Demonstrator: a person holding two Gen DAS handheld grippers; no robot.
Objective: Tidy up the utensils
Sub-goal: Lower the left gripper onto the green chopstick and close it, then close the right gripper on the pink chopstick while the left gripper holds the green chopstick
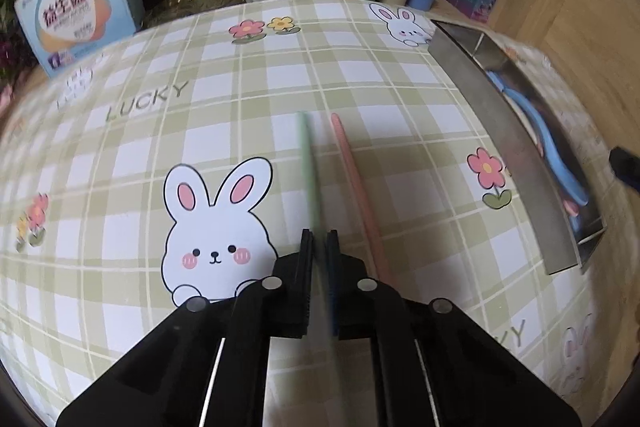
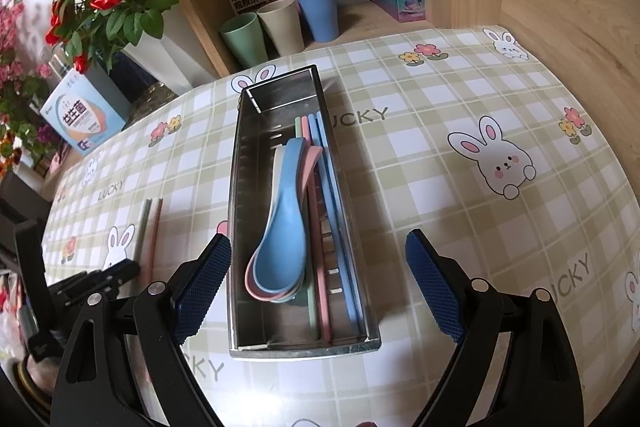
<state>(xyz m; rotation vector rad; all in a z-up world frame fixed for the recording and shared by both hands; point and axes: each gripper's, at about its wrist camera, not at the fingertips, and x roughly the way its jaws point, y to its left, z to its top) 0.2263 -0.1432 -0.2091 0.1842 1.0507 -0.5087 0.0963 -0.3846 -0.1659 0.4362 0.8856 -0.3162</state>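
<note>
The bench, covered in a green plaid cloth printed with rabbits, fills the middle of both views. A metal tray sits at the centre of the right wrist view, lengthwise up the frame; in the left wrist view it lies along the right edge. Inside it, stacked spoons, blue uppermost, rest left of centre, and several chopsticks in green, pink and blue lie along its right side.

The right hand-held gripper is spread wide at the bottom of its frame, a blue pad on either side of the tray's near end, holding nothing.

The left hand-held gripper, at lower centre of its view, is closed narrowly on a green chopstick, which is blurred. A pink chopstick lies on the cloth just to the right of it, outside the jaws.

Pastel cups stand on the shelf at the upper centre of the right wrist view.
</note>
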